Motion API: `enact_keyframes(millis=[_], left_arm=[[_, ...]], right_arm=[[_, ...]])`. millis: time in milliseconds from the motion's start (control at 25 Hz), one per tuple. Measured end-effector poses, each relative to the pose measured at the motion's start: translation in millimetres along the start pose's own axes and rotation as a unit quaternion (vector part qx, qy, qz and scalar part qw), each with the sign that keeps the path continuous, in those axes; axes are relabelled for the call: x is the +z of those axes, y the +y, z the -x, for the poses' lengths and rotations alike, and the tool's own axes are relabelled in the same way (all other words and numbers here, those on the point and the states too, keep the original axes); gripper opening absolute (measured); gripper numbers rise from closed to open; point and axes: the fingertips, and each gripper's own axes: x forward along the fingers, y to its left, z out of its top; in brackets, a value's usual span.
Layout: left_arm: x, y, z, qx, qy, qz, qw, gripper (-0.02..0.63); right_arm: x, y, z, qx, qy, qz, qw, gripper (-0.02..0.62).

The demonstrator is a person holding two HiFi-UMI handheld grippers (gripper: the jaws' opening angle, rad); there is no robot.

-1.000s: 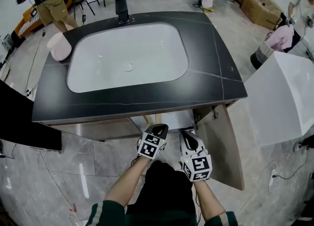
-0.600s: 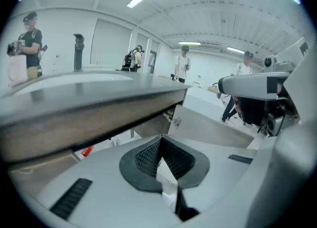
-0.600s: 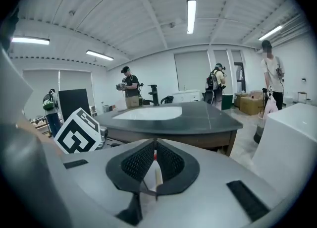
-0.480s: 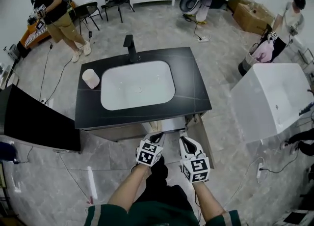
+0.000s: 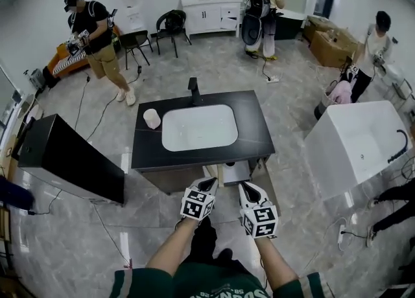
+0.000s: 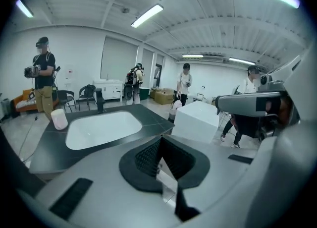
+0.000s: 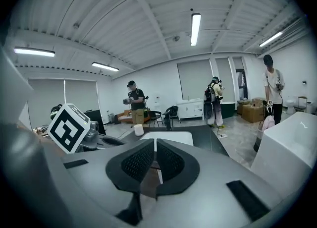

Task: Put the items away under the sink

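The vanity has a black countertop (image 5: 253, 136), a white basin (image 5: 198, 127) and a black faucet (image 5: 193, 89). A pale cup-shaped item (image 5: 151, 118) stands on its left corner. Below the front edge the cabinet door (image 5: 267, 183) hangs open, with a pale shelf (image 5: 235, 171) inside. My left gripper (image 5: 209, 181) and right gripper (image 5: 246, 186) are held side by side well short of the vanity, both pointing toward it. In the left gripper view the left gripper (image 6: 159, 145) is shut with nothing in it. The right gripper (image 7: 154, 155) is likewise shut and empty.
A white bathtub (image 5: 353, 148) stands to the right of the vanity and a long black cabinet (image 5: 71, 160) to the left. Cables trail over the grey tiled floor (image 5: 97, 225). Several people stand around the room's edges, among chairs and boxes.
The head camera and both grippers have risen and drawn back; the vanity now looks much smaller and farther away. Both grippers stay shut and side by side.
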Motion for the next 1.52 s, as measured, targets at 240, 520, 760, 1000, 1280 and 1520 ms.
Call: enact_keyframes(millis=[240, 520, 760, 1000, 1280, 1520], left_arm=[[23, 46, 43, 0.041, -0.037, 0.02, 0.9983, 0.011], [32, 148, 66, 0.086, -0.05, 0.035, 0.9944, 0.011], [46, 254, 73, 0.118, -0.056, 0.047, 0.9903, 0.011], [48, 341, 65, 0.131, -0.047, 0.064, 0.9882, 0.012], [42, 429, 33, 0.169, -0.03, 0.063, 0.9832, 0.156], [42, 484, 5, 0.206, -0.041, 0.067, 0.9753, 0.288]], right_arm=[[23, 27, -4, 0.015, -0.01, 0.016, 1.0, 0.044], [53, 67, -80, 0.04, -0.019, 0.025, 0.999, 0.044], [74, 118, -167, 0.069, -0.007, 0.041, 0.997, 0.044], [88, 155, -244, 0.095, 0.015, 0.051, 0.994, 0.044], [83, 177, -310, 0.104, 0.055, 0.072, 0.99, 0.044], [78, 177, -350, 0.1, 0.075, 0.062, 0.99, 0.044]])
